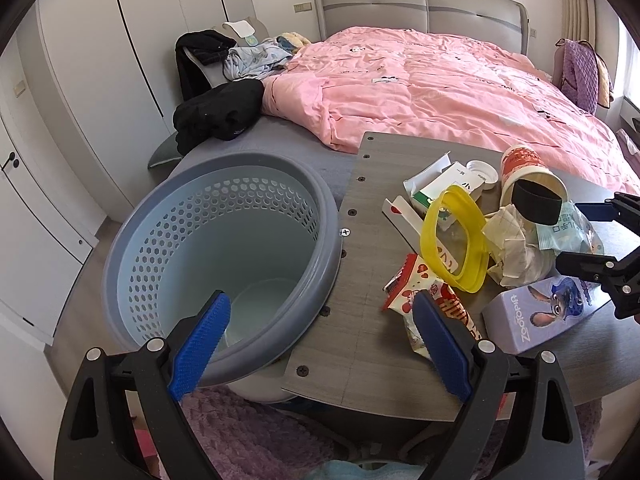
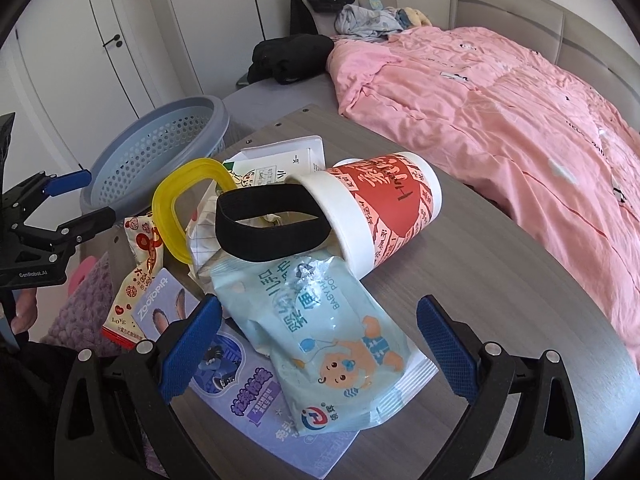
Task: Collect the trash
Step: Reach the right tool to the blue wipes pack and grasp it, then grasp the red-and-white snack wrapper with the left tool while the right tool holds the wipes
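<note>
The basket [image 1: 224, 248] is being shown at the far left, pressed against the counter [image 1: 360, 360] edge, its mouth wide and only a pale tub lying at its bottom. Just right of it, the left tongs [image 1: 320, 344] are being held spread and empty, one pad over the basket rim, the other over the red-and-white snack wrapper [image 1: 424, 304]. Further right, the trash heap is being crowded together: the yellow ring [image 1: 456, 236], crumpled paper [image 1: 516, 252], a tipped red cup [image 2: 384, 216] with a black band [image 2: 272, 224] at its mouth. At the right end, the right tongs [image 2: 320, 348] are being held released, nothing gripped, with the blue wipes packet [image 2: 336, 356] lying directly between and ahead of the pads. Its long axis is being judged to run diagonally, from the cup down toward the tongs, resting on the purple Zootopia box [image 2: 248, 404]. The right hand is being judged nearer to it; the basket lies well away leftward.
</note>
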Demonstrator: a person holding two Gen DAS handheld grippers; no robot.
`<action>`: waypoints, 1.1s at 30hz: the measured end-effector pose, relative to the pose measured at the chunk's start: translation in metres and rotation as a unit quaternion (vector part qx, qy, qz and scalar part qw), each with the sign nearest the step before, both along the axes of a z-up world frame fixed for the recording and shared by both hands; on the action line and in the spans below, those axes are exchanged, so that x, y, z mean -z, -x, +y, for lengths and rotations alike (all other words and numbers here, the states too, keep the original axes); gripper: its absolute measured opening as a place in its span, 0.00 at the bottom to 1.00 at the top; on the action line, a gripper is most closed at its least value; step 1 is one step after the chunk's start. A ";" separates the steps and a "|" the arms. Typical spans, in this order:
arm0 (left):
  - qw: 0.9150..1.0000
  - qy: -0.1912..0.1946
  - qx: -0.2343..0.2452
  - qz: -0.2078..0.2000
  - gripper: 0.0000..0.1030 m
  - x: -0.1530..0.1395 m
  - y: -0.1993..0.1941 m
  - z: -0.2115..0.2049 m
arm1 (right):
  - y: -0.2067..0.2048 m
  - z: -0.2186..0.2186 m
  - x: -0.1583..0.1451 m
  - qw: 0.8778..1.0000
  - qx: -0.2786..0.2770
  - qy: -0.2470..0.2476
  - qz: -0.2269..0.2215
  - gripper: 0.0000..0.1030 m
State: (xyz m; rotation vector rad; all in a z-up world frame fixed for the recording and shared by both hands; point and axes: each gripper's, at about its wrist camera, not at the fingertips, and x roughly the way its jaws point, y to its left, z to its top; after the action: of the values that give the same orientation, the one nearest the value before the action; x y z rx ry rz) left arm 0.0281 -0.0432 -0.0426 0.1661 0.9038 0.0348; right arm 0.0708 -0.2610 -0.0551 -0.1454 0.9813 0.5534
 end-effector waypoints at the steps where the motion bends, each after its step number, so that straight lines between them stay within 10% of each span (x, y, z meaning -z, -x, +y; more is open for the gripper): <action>1: 1.000 -0.001 0.000 0.000 0.86 0.000 0.000 0.000 | 0.000 0.001 0.000 1.000 -0.003 0.002 -0.001 0.86; 8: 1.000 -0.001 0.001 -0.002 0.86 -0.002 0.000 -0.001 | 0.003 0.004 -0.003 1.000 -0.014 0.007 -0.010 0.61; 33: 0.999 0.035 0.031 0.004 0.86 -0.002 0.016 -0.006 | 0.082 -0.033 -0.045 0.986 0.141 -0.041 -0.081 0.59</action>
State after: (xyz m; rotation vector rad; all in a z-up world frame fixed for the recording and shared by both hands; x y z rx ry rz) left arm 0.0123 -0.0487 -0.0401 0.1293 0.9065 -0.0539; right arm -0.0110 -0.2938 -0.0103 0.0235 0.8012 0.3149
